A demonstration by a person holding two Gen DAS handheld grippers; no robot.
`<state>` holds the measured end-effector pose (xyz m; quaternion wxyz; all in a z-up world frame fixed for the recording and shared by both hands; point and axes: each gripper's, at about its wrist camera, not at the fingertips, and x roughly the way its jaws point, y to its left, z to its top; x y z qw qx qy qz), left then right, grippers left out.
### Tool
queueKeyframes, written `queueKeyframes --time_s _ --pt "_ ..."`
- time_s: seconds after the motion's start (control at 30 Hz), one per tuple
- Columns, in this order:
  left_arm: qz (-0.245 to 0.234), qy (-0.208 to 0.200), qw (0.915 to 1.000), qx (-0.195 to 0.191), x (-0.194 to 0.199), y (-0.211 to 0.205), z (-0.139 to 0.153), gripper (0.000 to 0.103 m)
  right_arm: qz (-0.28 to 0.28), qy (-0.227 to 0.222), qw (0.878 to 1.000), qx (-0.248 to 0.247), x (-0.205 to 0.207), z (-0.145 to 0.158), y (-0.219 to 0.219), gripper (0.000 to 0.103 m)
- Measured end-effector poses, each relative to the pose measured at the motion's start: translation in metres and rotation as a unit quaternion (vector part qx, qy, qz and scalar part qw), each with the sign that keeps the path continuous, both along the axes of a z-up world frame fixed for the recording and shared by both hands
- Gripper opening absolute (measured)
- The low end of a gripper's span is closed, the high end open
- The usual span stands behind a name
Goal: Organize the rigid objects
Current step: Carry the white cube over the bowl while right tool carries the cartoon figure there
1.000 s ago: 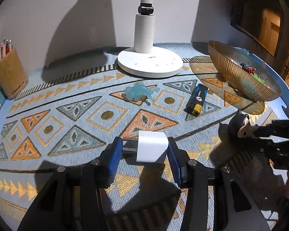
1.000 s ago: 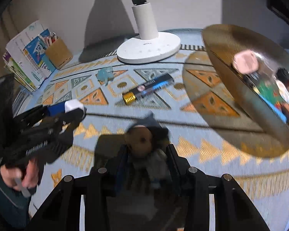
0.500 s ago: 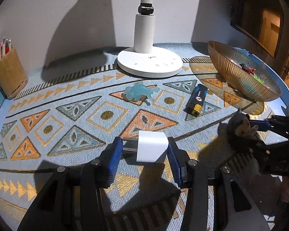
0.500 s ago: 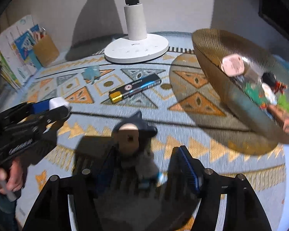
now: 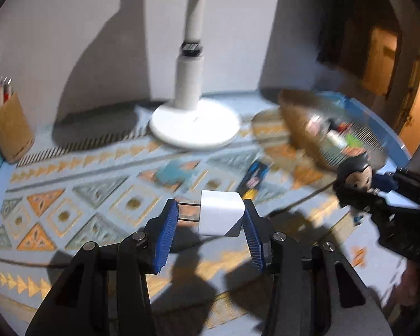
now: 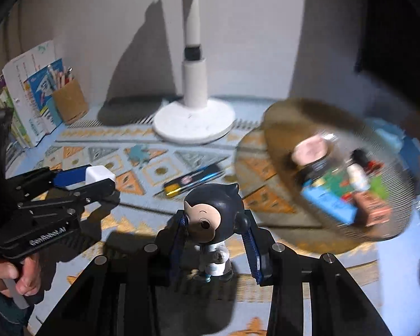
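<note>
My left gripper point(image 5: 210, 212) is shut on a white charger plug point(image 5: 219, 218), its prongs against the left pad, held above the patterned mat point(image 5: 70, 215). In the right wrist view the left gripper point(image 6: 98, 180) and the charger plug point(image 6: 99, 173) show at the left. My right gripper point(image 6: 214, 219) has a dark-haired toy figure point(image 6: 212, 210) between its blue pads. Its jaws are closing and the pads press on the figure's head, with the body hanging below. The right gripper point(image 5: 359, 196) and the toy figure point(image 5: 355, 172) also appear at the right of the left wrist view.
An amber glass bowl point(image 6: 280, 140) with several small items sits at the right. A blue-and-yellow battery pack point(image 6: 190, 180) and a teal toy point(image 6: 138, 154) lie on the mat. Behind stand a white lamp base point(image 5: 194, 128), a pen holder point(image 5: 9, 131) and books point(image 6: 28, 92).
Both grippers have risen above the mat. The right jaws widened around the figure, then closed on its head and lifted it. The left still holds the charger.
</note>
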<state>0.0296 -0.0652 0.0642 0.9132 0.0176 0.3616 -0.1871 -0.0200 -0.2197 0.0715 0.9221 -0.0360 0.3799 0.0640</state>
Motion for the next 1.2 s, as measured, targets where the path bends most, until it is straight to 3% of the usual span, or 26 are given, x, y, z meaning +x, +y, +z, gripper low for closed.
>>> queueKeyframes --time_s 0.23,0.63,0.87,1.2 --pt "-0.054 -0.046 0.9973 -0.018 0.005 -0.063 0.047 0.043 -0.041 -0.046 0.998 -0.025 -0.009 0.034 -0.035 0.038" --pt "-0.122 -0.059 0.9905 -0.021 0.037 -0.164 0.069 0.043 -0.107 -0.065 0.991 -0.037 0.009 0.058 -0.114 0.038" --pt "-0.143 -0.051 0.9884 -0.012 0.063 -0.200 0.059 0.043 -0.137 -0.041 0.990 -0.012 0.042 0.050 -0.165 0.038" --pt "-0.148 0.011 0.9887 -0.020 0.089 -0.210 0.006 0.043 -0.173 0.007 0.983 0.055 0.072 0.007 -0.211 0.038"
